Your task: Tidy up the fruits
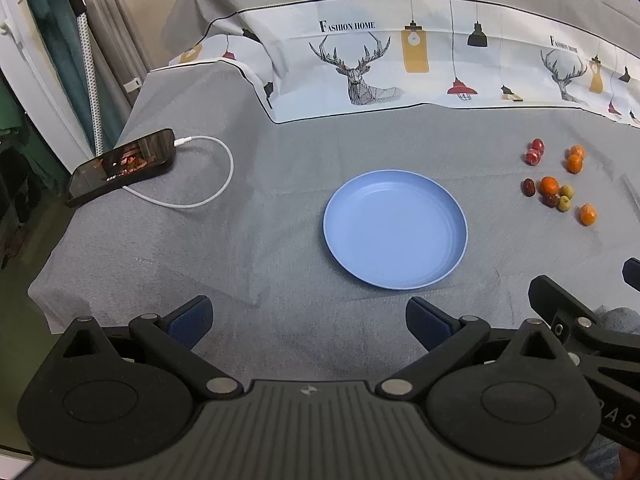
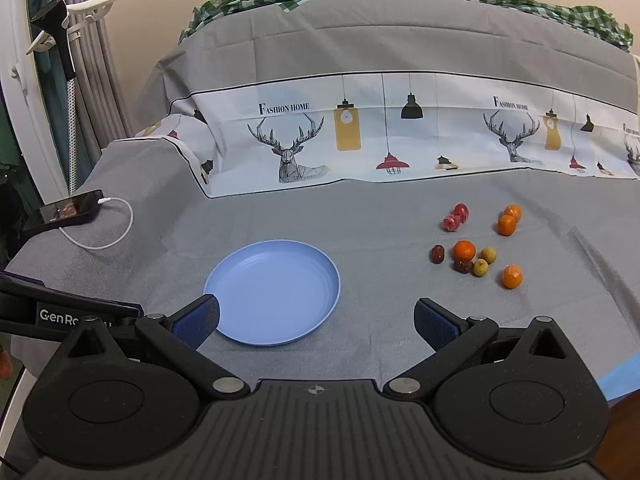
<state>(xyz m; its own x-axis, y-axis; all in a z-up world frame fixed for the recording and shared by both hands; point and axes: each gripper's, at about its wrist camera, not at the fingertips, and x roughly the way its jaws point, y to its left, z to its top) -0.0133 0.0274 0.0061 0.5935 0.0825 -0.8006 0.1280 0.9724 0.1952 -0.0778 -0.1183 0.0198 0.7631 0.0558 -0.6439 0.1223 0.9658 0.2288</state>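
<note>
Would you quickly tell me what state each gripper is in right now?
Left gripper: open, holding nothing, above the grey cloth in front of the blue plate.
Right gripper: open, holding nothing, the fruits not yet touched.

Ahead of me a grey woven cloth [image 1: 248, 240] covers the surface. At its far left edge I see a black smartphone [image 1: 122, 166], screen lit, with a white charging cable [image 1: 224, 176] plugged in and looping beside it. Behind lies a white deer-and-lamp printed fabric [image 2: 360, 136]
</note>
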